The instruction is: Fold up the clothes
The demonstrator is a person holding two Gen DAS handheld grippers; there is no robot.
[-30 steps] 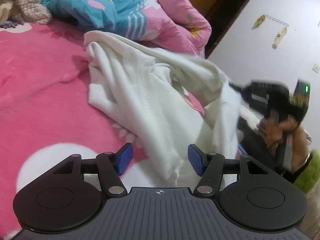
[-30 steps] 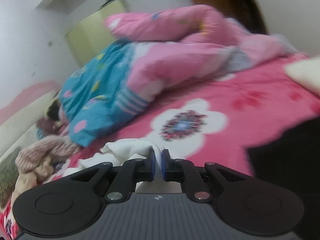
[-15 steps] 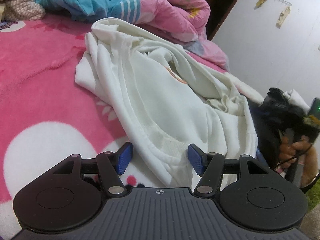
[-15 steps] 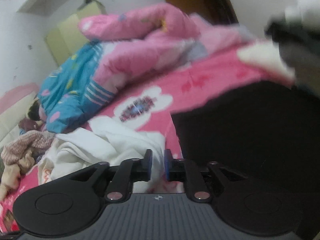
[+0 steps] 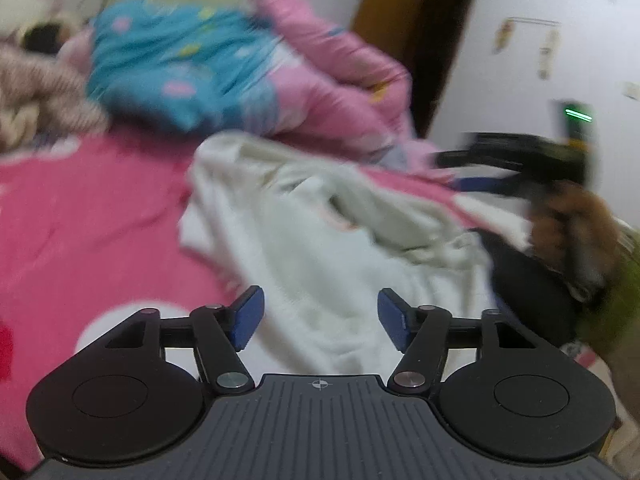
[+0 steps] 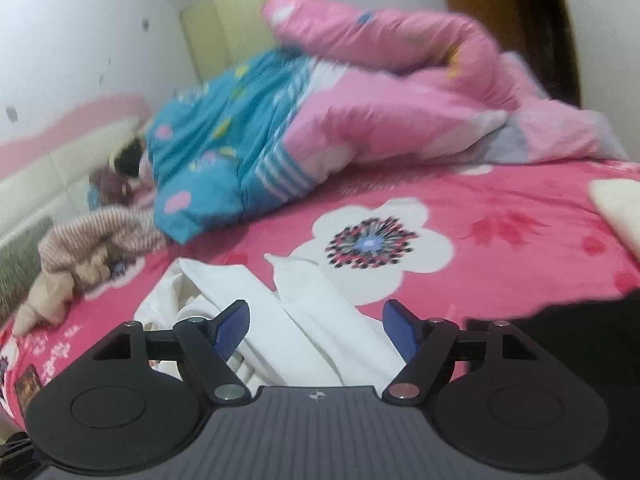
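A white sweatshirt (image 5: 316, 248) lies crumpled on the pink flowered bed cover (image 5: 80, 216). My left gripper (image 5: 318, 314) hangs open just above its near edge, blue pads spread wide with nothing between them. In the right wrist view the same white sweatshirt (image 6: 304, 312) lies bunched under my right gripper (image 6: 316, 330), which is open and holds nothing. The right gripper (image 5: 520, 160) also shows blurred at the right of the left wrist view, held by a hand (image 5: 568, 228).
A blue and pink quilt (image 6: 304, 128) is heaped at the back of the bed. A knitted brown-pink garment (image 6: 92, 240) lies at the left. A black item (image 6: 592, 344) sits at the right edge, a pale one (image 6: 620, 208) beyond it. A dark doorway (image 5: 432, 52) stands behind.
My right gripper was shut on the white sweatshirt and has opened, letting the cloth drop onto the bed. The left gripper stayed open and tilted upward over the garment.
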